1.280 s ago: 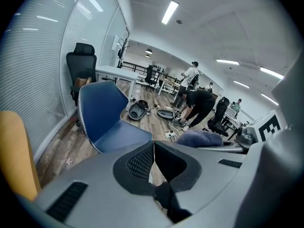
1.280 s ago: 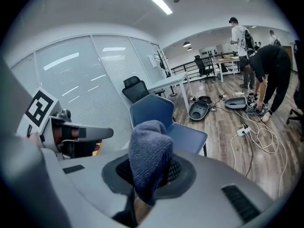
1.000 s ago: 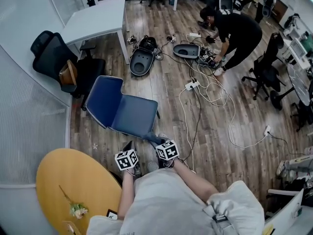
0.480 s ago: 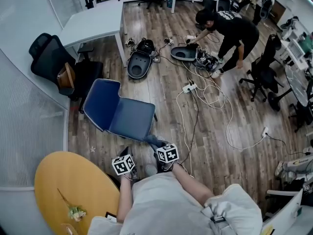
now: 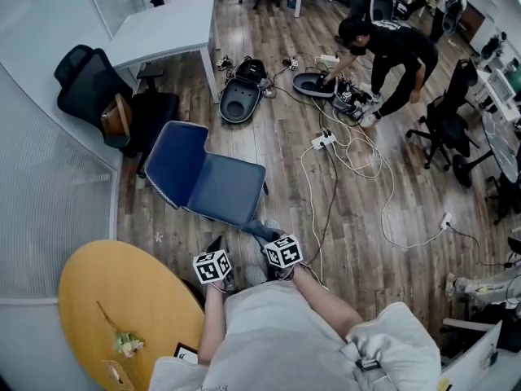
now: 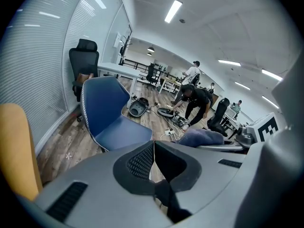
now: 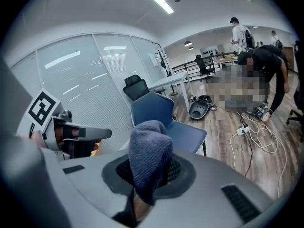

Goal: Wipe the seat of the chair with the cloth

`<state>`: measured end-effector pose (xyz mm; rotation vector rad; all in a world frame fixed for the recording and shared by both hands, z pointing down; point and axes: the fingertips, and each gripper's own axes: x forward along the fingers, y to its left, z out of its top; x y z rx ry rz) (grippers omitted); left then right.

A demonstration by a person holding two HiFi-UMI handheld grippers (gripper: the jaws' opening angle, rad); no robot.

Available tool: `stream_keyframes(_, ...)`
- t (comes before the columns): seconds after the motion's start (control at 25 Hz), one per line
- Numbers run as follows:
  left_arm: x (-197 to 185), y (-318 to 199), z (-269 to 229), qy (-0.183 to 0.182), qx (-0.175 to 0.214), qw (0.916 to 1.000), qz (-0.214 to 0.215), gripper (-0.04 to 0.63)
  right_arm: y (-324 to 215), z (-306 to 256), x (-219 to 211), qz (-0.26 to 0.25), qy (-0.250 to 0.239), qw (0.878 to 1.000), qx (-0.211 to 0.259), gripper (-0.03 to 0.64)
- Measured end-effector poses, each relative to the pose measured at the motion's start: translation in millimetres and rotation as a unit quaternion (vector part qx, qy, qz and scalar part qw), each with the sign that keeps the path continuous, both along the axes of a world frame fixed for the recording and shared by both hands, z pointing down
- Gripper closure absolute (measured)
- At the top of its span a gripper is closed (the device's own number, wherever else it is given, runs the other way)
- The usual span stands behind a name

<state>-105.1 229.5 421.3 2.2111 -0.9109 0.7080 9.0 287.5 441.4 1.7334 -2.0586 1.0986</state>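
Note:
The blue chair (image 5: pixel 226 190) stands on the wood floor just ahead of me, its back (image 5: pixel 174 163) to the left. My right gripper (image 5: pixel 265 236) is shut on a grey-blue cloth (image 5: pixel 259 230), which hangs just short of the seat's near edge. In the right gripper view the cloth (image 7: pixel 149 158) is bunched between the jaws, with the chair (image 7: pixel 178 129) beyond it. My left gripper (image 5: pixel 216 247) hovers beside it, clear of the chair. Its jaws (image 6: pixel 153 148) are shut with nothing in them, and the chair (image 6: pixel 114 125) lies ahead to the left.
A round yellow table (image 5: pixel 106 300) is at my lower left, beside a glass wall. A black office chair (image 5: pixel 102 96) and a white desk (image 5: pixel 163 31) stand behind the blue chair. Cables (image 5: pixel 350 157) and black shells (image 5: pixel 240 96) lie on the floor, where a person (image 5: pixel 391 47) bends.
Both grippers and the cloth stay in about the same place before the chair. The head view has swayed slightly, and the person at the back has shifted.

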Motion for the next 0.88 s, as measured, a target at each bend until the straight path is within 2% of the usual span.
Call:
stream_keyframes(0.12, 6.7, -6.7, -6.5, 0.006, 0.004, 1.0000, -0.001, 0.568, -5.0, -7.8, 10.8, 0.007, 0.003, 1.000, 0.004, 0.563)
stream_keyframes(0.28, -2.0, -0.5, -6.8, -0.001, 0.004, 1.0000, -0.006, 0.568, -1.1, -8.6, 4.2, 0.008, -0.005, 1.000, 0.005, 0.563)
stream_keyframes(0.64, 6.1, 4.7, -13.1, -0.002, 0.006, 1.0000, 0.002, 0.568, 0.4, -14.4, 7.7, 0.010, -0.005, 1.000, 0.012, 0.563)
stream_keyframes(0.88, -44.2, 15.6, -14.0, -0.029, -0.004, 0.9989, -0.036, 0.568, 2.0, -9.5, -36.8, -0.024, -0.034, 0.999, 0.001, 0.563)
